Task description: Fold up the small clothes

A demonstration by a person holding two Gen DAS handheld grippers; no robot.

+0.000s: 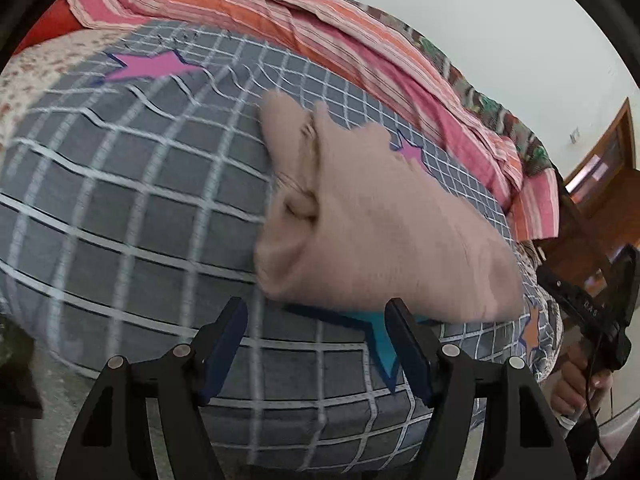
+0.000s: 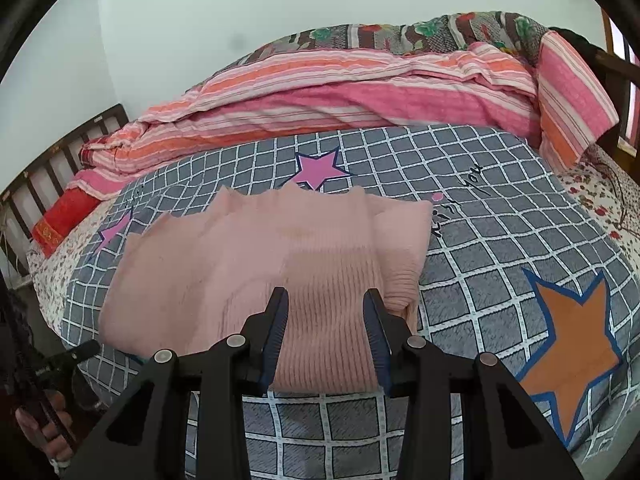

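A small pink knitted sweater (image 2: 264,256) lies folded on the grey checked bedspread (image 2: 480,240). It also shows in the left wrist view (image 1: 380,216), lying to the right of centre. My left gripper (image 1: 316,312) is open and empty, just short of the sweater's near edge. My right gripper (image 2: 326,304) is open, its jaws over the sweater's near edge, gripping nothing. The right gripper's body and the hand holding it show at the right edge of the left wrist view (image 1: 592,312).
A striped pink and orange quilt (image 2: 340,92) is bunched along the far side of the bed. A red pillow (image 2: 64,220) lies at the far left by the wooden headboard (image 2: 60,152). A wooden door (image 1: 600,168) stands to the right.
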